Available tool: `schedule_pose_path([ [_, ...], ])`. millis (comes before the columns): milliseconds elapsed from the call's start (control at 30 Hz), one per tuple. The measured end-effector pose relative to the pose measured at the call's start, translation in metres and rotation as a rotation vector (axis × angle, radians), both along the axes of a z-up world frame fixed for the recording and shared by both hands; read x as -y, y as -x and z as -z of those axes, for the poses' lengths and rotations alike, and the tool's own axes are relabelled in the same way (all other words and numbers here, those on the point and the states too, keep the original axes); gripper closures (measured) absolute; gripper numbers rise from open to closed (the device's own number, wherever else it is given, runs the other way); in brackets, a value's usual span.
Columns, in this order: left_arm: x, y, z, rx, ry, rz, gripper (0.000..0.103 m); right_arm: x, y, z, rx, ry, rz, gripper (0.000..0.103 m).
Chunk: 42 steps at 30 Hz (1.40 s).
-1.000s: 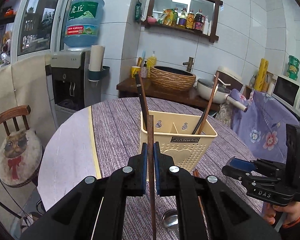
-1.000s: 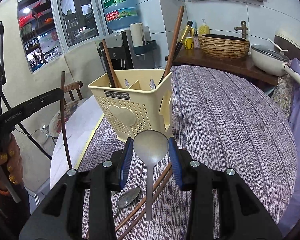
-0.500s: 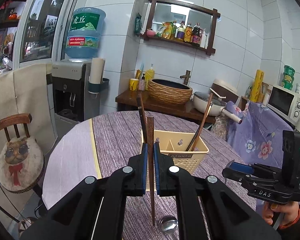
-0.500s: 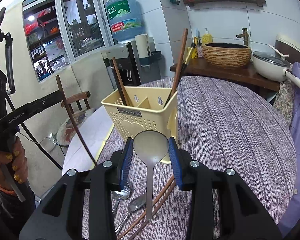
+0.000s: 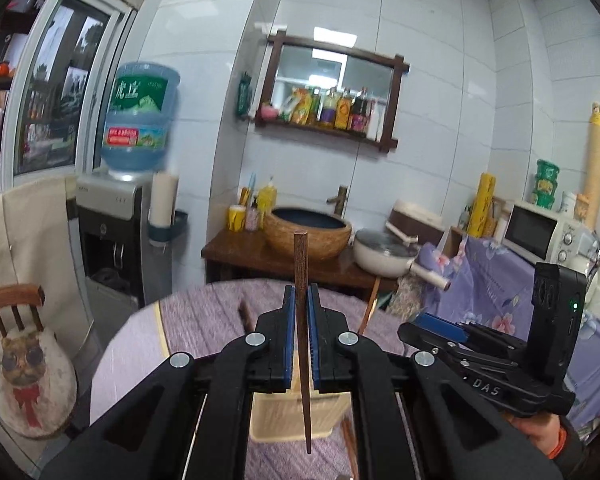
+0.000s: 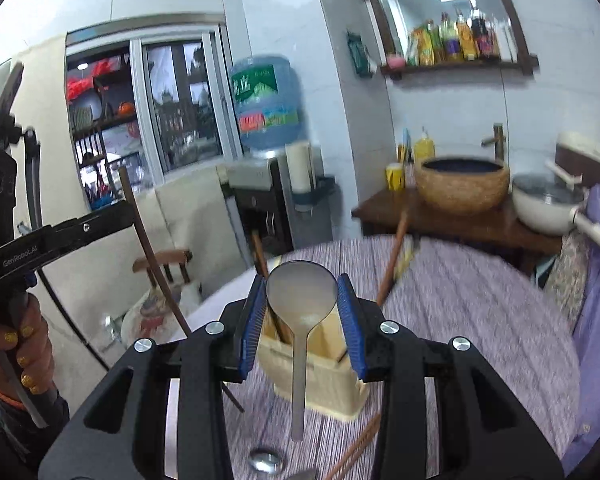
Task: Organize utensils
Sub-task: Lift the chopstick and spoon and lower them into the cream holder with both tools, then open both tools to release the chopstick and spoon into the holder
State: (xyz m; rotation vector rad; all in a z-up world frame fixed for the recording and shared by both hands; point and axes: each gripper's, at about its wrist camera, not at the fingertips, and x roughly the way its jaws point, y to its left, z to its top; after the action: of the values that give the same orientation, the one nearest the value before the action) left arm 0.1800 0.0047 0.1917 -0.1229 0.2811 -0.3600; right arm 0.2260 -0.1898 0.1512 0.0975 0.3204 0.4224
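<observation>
My left gripper [image 5: 301, 312] is shut on a dark wooden chopstick [image 5: 301, 280], held upright above the cream utensil basket [image 5: 284, 416]. My right gripper [image 6: 302, 304] is shut on a metal spoon [image 6: 302, 296], bowl up and handle hanging down, above the same basket [image 6: 324, 384]. The basket holds several wooden chopsticks [image 6: 392, 256]. In the right wrist view the left gripper [image 6: 112, 216] with its chopstick [image 6: 152, 260] shows at the left. The right gripper shows in the left wrist view [image 5: 436, 326] at the right.
The basket stands on a round table with a purple striped cloth [image 6: 480, 320]. Loose chopsticks [image 6: 356, 448] and another spoon [image 6: 266, 460] lie on the cloth near me. A chair [image 5: 24, 344], water dispenser [image 5: 112, 248] and sink counter [image 5: 308, 232] stand beyond.
Both grippers have risen and tilted up with their utensils. The basket has dropped low in both views and is now partly hidden behind the fingers.
</observation>
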Motion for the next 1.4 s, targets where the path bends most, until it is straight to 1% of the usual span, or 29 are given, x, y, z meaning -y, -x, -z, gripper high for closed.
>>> schedule_pose_path([
  [100, 0.003, -0.012, -0.028, 0.054, 0.016, -0.028, 0.096, -0.009, -0.012, -0.026, 0.073, 0.011, 0.046, 0.066],
  [167, 0.007, -0.021, -0.036, 0.074, 0.019, -0.057, 0.096, -0.013, -0.02, -0.034, 0.104, 0.02, 0.076, 0.066],
  [233, 0.011, -0.032, -0.036, 0.085, 0.013, -0.083, 0.096, -0.019, -0.03, -0.033, 0.116, 0.041, 0.096, 0.066],
  [300, 0.016, -0.042, -0.027, 0.073, 0.006, -0.099, 0.096, -0.024, -0.037, -0.023, 0.116, 0.054, 0.112, 0.066],
  [400, 0.022, -0.058, 0.002, 0.024, -0.004, -0.114, 0.096, -0.027, -0.045, 0.004, 0.099, 0.063, 0.134, 0.066],
  [533, 0.021, -0.068, 0.04, -0.043, 0.002, -0.125, 0.096, -0.028, -0.049, 0.036, 0.078, 0.083, 0.151, 0.066],
  [667, 0.022, -0.072, 0.064, -0.084, -0.011, -0.124, 0.096, -0.029, -0.049, 0.06, 0.051, 0.094, 0.16, 0.066],
  [900, 0.029, -0.074, 0.09, -0.13, -0.04, -0.119, 0.096, -0.03, -0.05, 0.095, -0.004, 0.112, 0.164, 0.066],
  [967, 0.03, -0.075, 0.096, -0.143, -0.045, -0.12, 0.096, -0.031, -0.05, 0.099, -0.014, 0.12, 0.162, 0.066],
  [1067, 0.03, -0.075, 0.102, -0.137, -0.065, -0.139, 0.096, -0.032, -0.05, 0.106, -0.027, 0.13, 0.161, 0.066],
  [1167, 0.03, -0.074, 0.101, -0.132, -0.074, -0.131, 0.096, -0.032, -0.049, 0.108, -0.024, 0.143, 0.163, 0.066],
  [1200, 0.031, -0.073, 0.101, -0.131, -0.074, -0.131, 0.096, -0.032, -0.048, 0.108, -0.023, 0.144, 0.159, 0.064],
  [1233, 0.031, -0.07, 0.099, -0.125, -0.077, -0.128, 0.094, -0.032, -0.047, 0.108, -0.022, 0.146, 0.158, 0.063],
  [1267, 0.03, -0.068, 0.099, -0.119, -0.081, -0.127, 0.092, -0.032, -0.045, 0.108, -0.018, 0.148, 0.16, 0.059],
  [1300, 0.031, -0.065, 0.098, -0.113, -0.082, -0.127, 0.081, -0.032, -0.041, 0.107, -0.008, 0.151, 0.163, 0.053],
  [1333, 0.03, -0.06, 0.097, -0.101, -0.083, -0.132, 0.063, -0.031, -0.038, 0.106, -0.001, 0.154, 0.163, 0.049],
  [1367, 0.029, -0.054, 0.097, -0.09, -0.084, -0.139, 0.054, -0.029, -0.031, 0.103, 0.013, 0.157, 0.164, 0.045],
  [1400, 0.028, -0.049, 0.097, -0.078, -0.084, -0.146, 0.046, -0.028, -0.026, 0.102, 0.02, 0.16, 0.165, 0.045],
])
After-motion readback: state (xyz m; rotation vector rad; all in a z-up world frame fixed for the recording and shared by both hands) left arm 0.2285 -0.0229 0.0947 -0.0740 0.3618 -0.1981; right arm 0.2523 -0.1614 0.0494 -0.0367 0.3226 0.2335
